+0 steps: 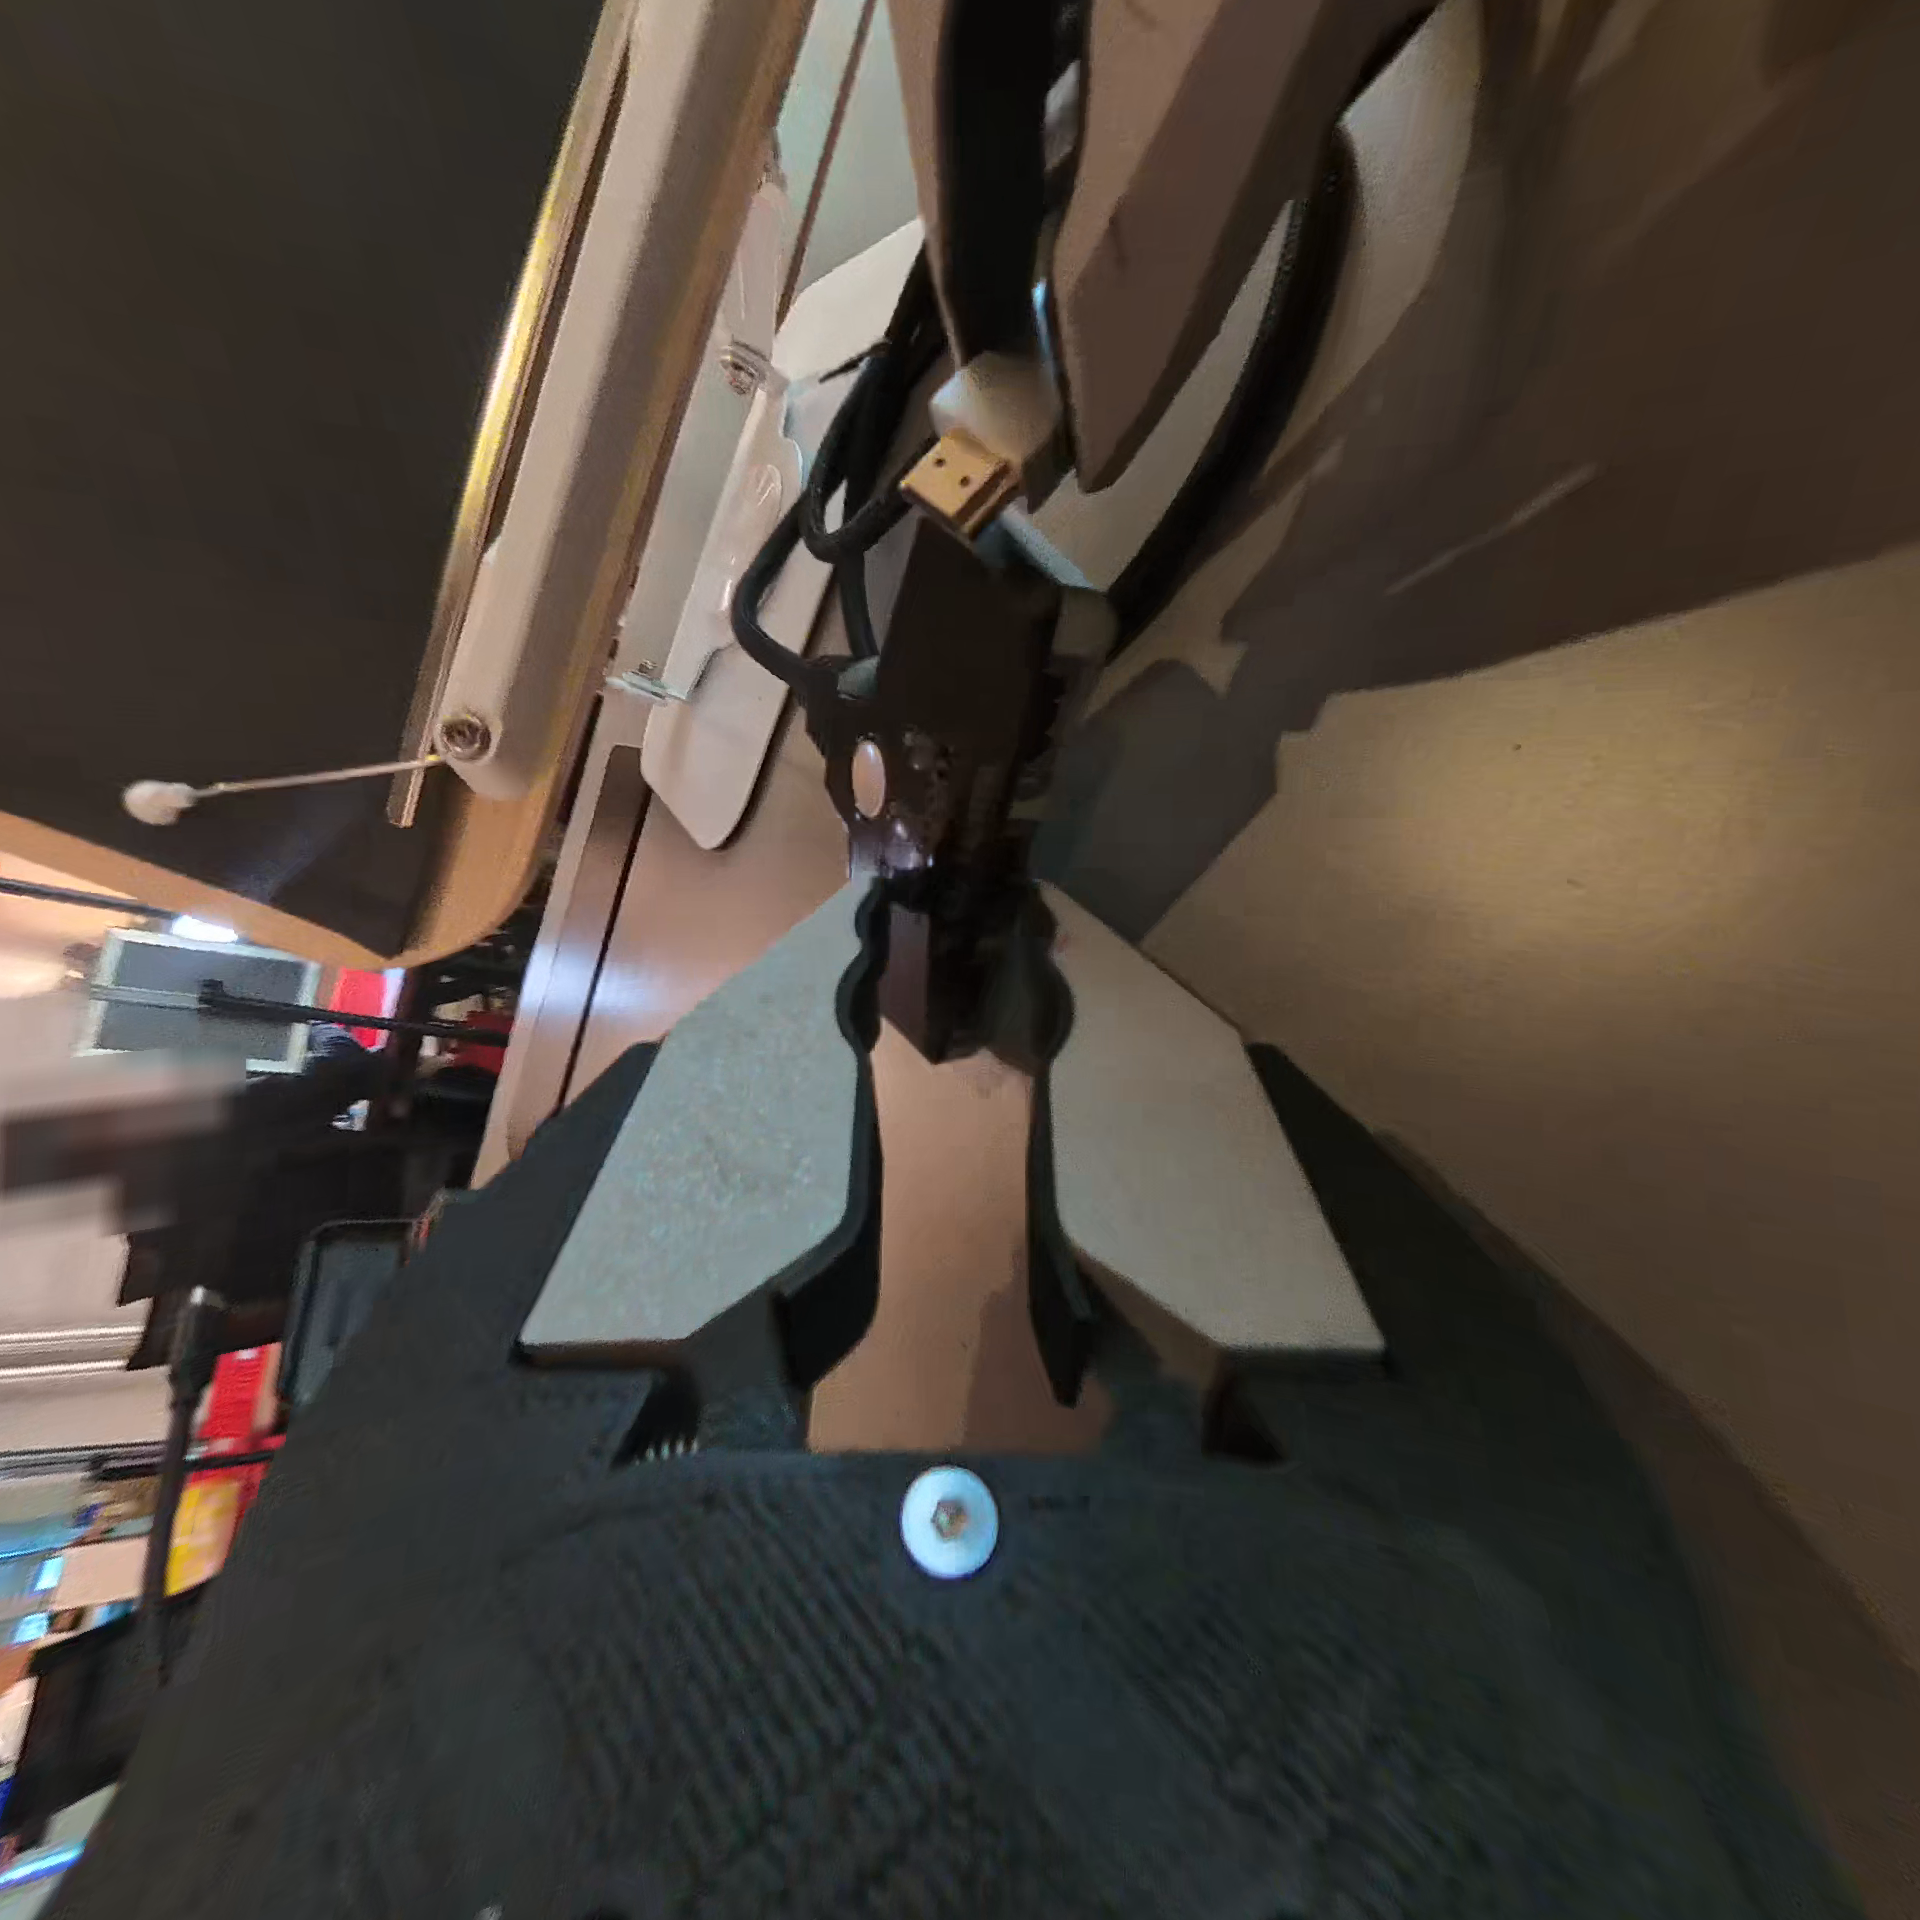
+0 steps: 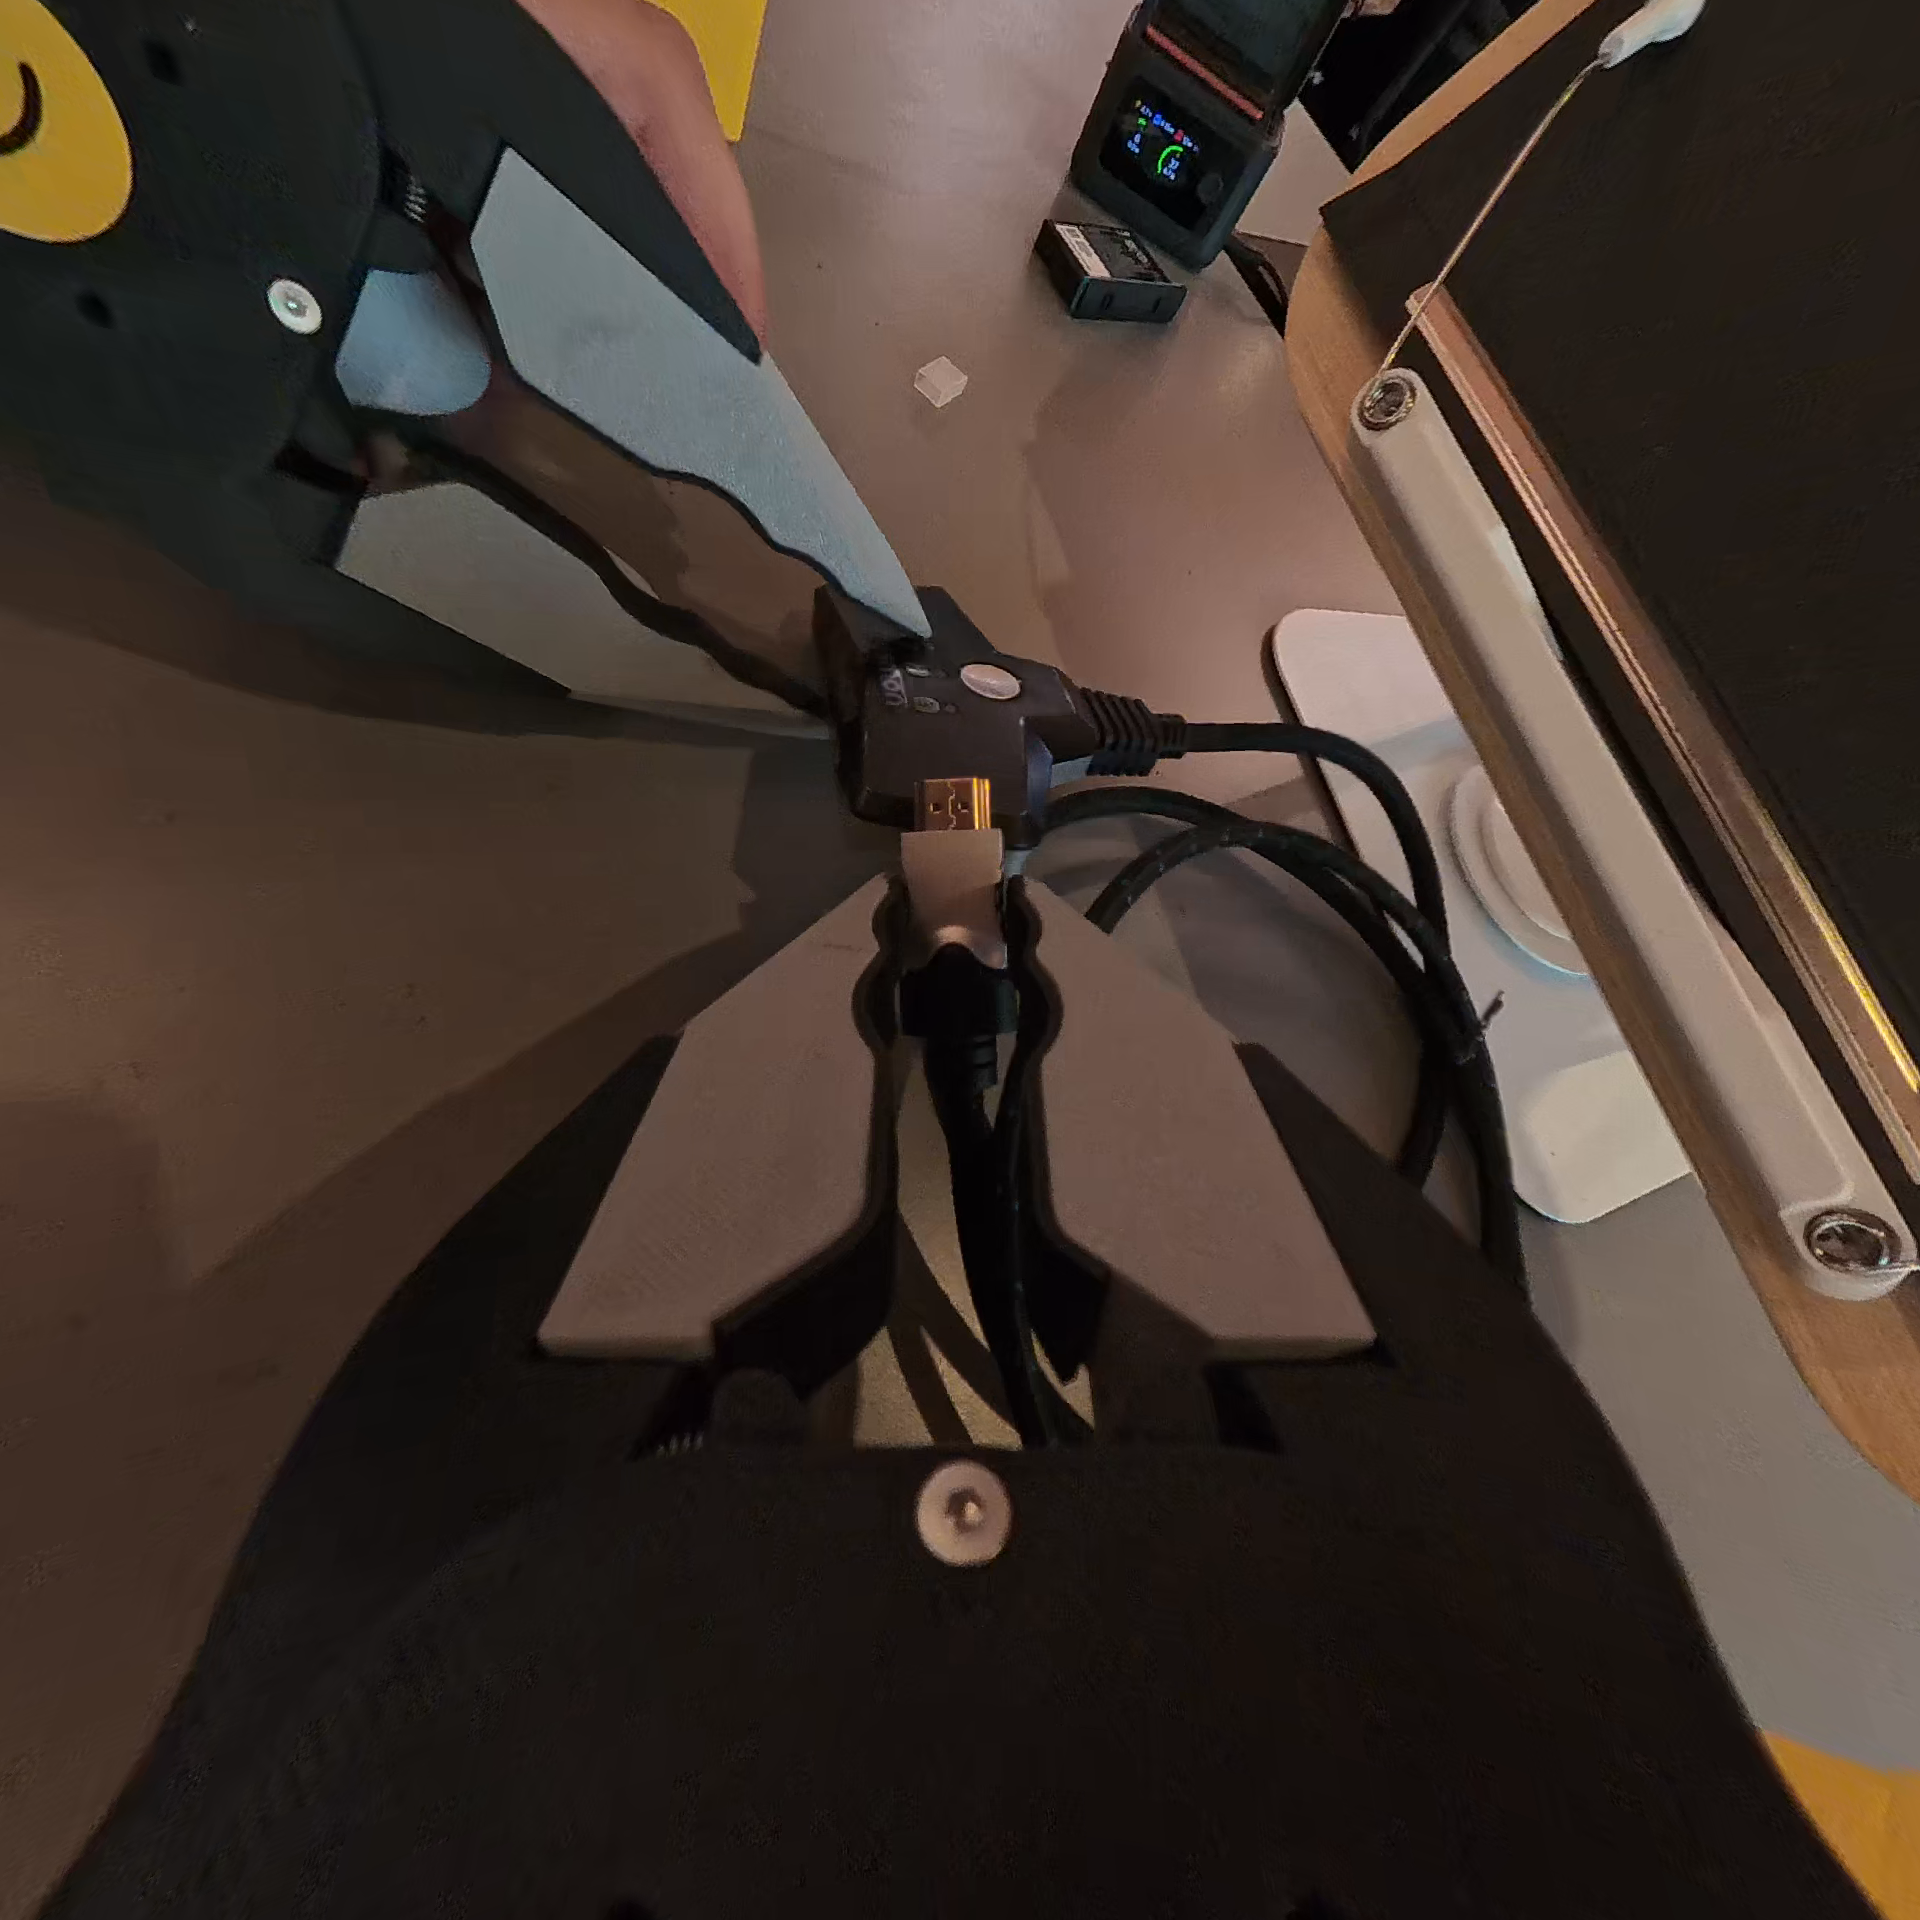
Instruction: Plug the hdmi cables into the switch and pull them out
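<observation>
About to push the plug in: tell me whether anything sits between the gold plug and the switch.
Nothing visible does. The gold plug, held by the right tongs, sits right at the switch, which the left tongs hold.

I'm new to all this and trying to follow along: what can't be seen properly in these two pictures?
- Port on the switch: both views, the gold HDMI plug and the switch body cover it.
- Where the black cables end: right wrist view, lost under the right gripper.
- The room behind: left wrist view, blurred.
- Left gripper: its hold on the switch is dark in the left wrist view.
</observation>
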The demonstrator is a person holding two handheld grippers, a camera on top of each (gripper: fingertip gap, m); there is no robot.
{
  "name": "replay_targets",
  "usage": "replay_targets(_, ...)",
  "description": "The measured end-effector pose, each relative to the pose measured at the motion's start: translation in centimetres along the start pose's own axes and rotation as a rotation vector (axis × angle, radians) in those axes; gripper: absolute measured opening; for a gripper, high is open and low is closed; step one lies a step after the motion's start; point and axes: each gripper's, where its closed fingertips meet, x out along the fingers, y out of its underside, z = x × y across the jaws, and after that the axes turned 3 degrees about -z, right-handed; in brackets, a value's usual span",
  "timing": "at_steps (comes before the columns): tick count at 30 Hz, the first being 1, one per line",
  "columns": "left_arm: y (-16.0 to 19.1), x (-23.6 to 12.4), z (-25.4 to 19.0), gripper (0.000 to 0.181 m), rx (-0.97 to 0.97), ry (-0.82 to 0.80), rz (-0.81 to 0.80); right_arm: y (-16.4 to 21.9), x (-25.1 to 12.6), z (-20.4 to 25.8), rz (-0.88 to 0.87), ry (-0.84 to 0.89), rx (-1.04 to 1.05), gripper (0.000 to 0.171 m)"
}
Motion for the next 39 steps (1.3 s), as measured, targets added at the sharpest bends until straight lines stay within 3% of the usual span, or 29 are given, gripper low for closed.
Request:
replay_targets(4, -0.3, 0.2, 0.0, 0.022, -0.011, 0.018, -0.008, 0.1, 0.1, 0.5, 0.007, -0.024, -0.037, 0.017)
replay_targets(9, 0.2, -0.1, 1.8, 0.020, -0.108, 0.005, -0.001, 0.0, -0.4, 2.3, 0.018, -0.064, -0.272, 0.017)
replay_targets(11, -0.1, -0.6, 2.2, 0.019, -0.113, 0.004, -0.026, -0.1, -0.2, 1.7, 0.024, -0.008, -0.276, 0.038)
replay_targets(17, -1.5, -1.4, 1.7, 0.019, -0.070, 0.006, -0.055, -0.7, -0.3, 0.8, -0.007, 0.039, -0.256, 0.063)
replay_targets(21, -2.1, -1.6, 1.4, 0.019, -0.017, 0.006, -0.067, -1.8, -0.8, 0.2, -0.048, 0.135, -0.356, 0.061)
replay_targets(29, -5.2, -3.1, 0.5, 0.019, -0.104, 0.074, -0.195, -2.5, -0.7, -0.1, -0.034, 0.271, -0.531, 0.028)
replay_targets(39, -6.3, -4.5, 3.1, 0.027, -0.254, -0.001, -0.306, -4.0, -2.1, -1.1, -0.207, 0.191, -0.250, 0.026)
